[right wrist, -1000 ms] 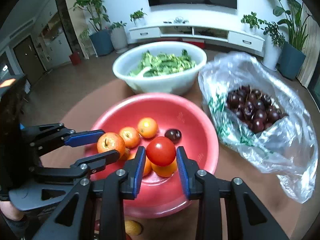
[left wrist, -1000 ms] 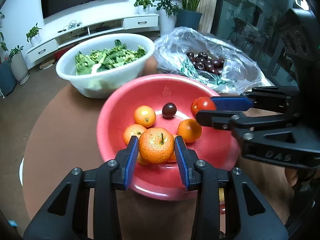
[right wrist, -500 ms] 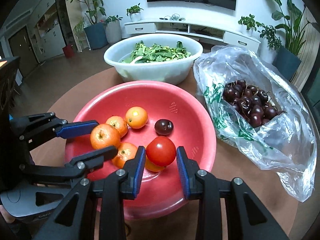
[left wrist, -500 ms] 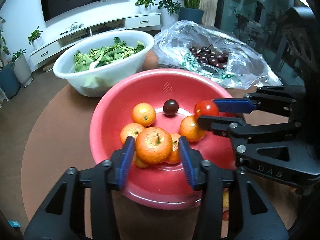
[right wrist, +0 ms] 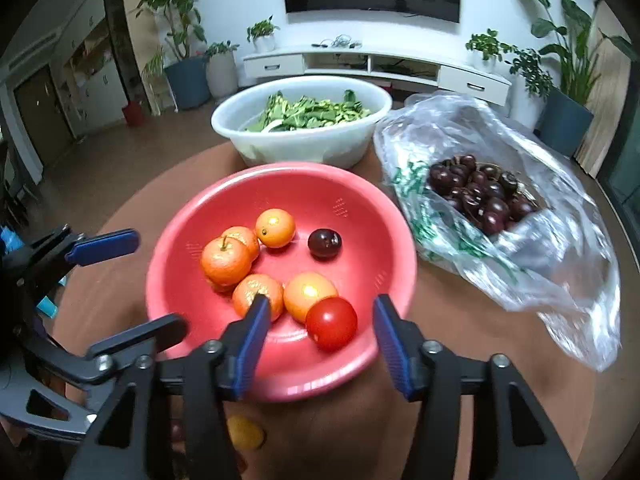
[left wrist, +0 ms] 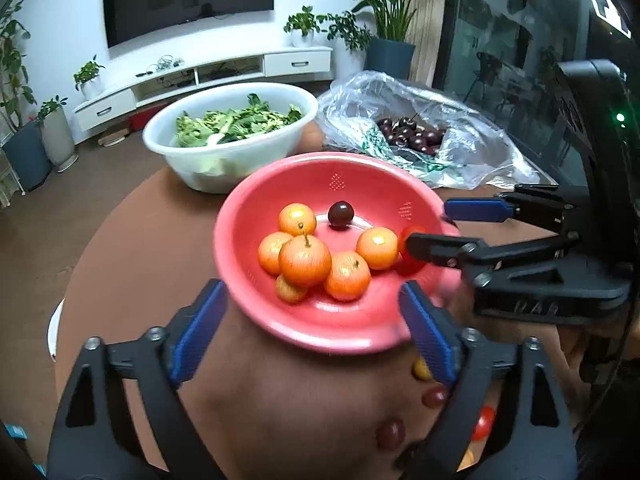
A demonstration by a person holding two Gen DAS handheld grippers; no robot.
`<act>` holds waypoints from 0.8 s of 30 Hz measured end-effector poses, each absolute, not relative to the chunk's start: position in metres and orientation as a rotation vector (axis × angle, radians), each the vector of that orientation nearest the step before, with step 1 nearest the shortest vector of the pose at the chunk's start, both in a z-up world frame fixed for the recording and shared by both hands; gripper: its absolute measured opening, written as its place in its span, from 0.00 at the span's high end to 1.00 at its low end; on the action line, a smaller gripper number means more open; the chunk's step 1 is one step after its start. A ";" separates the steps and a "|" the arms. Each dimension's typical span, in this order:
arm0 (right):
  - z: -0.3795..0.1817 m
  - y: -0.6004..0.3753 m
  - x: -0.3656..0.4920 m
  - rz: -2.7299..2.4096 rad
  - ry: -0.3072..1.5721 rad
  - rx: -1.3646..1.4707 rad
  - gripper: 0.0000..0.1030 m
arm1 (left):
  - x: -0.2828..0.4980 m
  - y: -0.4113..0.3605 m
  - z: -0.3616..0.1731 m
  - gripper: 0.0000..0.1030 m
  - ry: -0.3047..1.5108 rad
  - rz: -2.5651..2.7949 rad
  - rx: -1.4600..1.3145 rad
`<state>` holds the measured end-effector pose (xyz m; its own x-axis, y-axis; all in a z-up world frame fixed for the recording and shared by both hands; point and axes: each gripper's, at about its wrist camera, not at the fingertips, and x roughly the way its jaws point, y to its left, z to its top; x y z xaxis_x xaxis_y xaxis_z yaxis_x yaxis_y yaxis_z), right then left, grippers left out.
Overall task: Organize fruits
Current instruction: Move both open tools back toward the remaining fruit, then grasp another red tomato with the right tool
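Both grippers over the near rim of the red bowl, jaws opening.

Left gripper: spread wide, nothing between the pads but the rim. The stemmed orange sits free on top of the orange pile inside the bowl.

Right gripper: partly apart, the red tomato lies between the fingers on the bowl floor, pads not touching it. It rests against an orange.

One dark cherry is alone toward the bowl's far side.

Far edge of the table: white bowl of greens; far right, plastic bag of cherries.

Raised lettering on the right gripper body in the left view, too blurred to read.
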<state>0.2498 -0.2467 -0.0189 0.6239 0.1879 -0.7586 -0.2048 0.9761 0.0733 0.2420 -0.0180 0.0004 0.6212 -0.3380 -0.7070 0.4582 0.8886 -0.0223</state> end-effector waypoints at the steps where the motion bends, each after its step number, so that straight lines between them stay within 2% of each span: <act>1: -0.016 -0.250 0.242 0.228 0.859 -0.002 0.38 | 0.232 -0.014 0.003 0.07 0.764 -0.455 0.162; 3: -0.011 -0.257 0.227 0.237 0.841 0.034 0.33 | 0.217 -0.007 0.005 0.01 0.752 -0.450 0.156; 5: -0.009 -0.262 0.207 0.251 0.826 0.068 0.28 | 0.200 -0.002 0.005 0.00 0.746 -0.444 0.152; 11: -0.025 -0.269 0.146 0.295 0.842 0.101 0.27 | 0.142 0.010 -0.002 0.00 0.719 -0.426 0.141; 16: -0.044 -0.262 0.110 0.322 0.873 0.109 0.27 | 0.100 0.013 -0.027 0.00 0.769 -0.425 0.154; 18: -0.051 -0.259 0.106 0.329 0.891 0.111 0.29 | 0.086 0.013 -0.039 0.00 0.801 -0.436 0.142; 20: -0.057 -0.255 0.106 0.342 0.913 0.120 0.37 | 0.074 0.010 -0.048 0.00 0.824 -0.451 0.148; 24: -0.061 -0.245 0.107 0.373 0.928 0.099 0.43 | 0.060 0.004 -0.058 0.00 0.844 -0.457 0.154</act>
<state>0.1074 -0.2450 -0.0612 0.5405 0.3552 -0.7627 -0.2712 0.9317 0.2417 0.0599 0.0040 -0.0582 0.5747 -0.3282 -0.7497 0.4483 0.8926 -0.0471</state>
